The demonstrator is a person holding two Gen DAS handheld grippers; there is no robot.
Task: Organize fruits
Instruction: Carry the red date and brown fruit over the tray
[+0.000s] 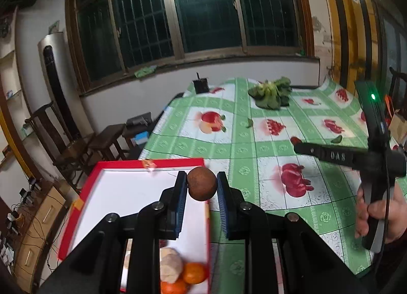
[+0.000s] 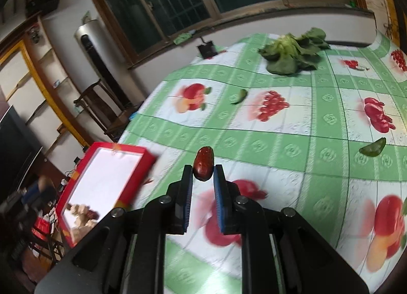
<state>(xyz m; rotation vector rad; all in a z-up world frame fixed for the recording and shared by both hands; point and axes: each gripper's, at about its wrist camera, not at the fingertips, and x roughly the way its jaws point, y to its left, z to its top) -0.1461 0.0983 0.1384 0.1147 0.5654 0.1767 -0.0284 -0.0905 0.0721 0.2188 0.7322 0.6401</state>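
Observation:
My left gripper [image 1: 201, 184] is shut on a round brown fruit [image 1: 202, 183] and holds it above the right rim of a red tray with a white floor [image 1: 106, 192]. Two oranges [image 1: 194, 273] and a pale lumpy root [image 1: 171, 264] lie in the tray's near end. My right gripper [image 2: 202, 172] is shut on a red date [image 2: 203, 167], held over the tablecloth to the right of the tray [image 2: 101, 179]. The right gripper's body also shows in the left wrist view [image 1: 376, 151], held in a hand.
A green checked tablecloth with fruit prints [image 2: 292, 141] covers the table. Leafy greens [image 1: 271, 93] lie at the far side, with loose green leaves [image 2: 372, 150] on the cloth. A small black box [image 1: 201, 85] stands at the far edge. Chairs and a cabinet stand left.

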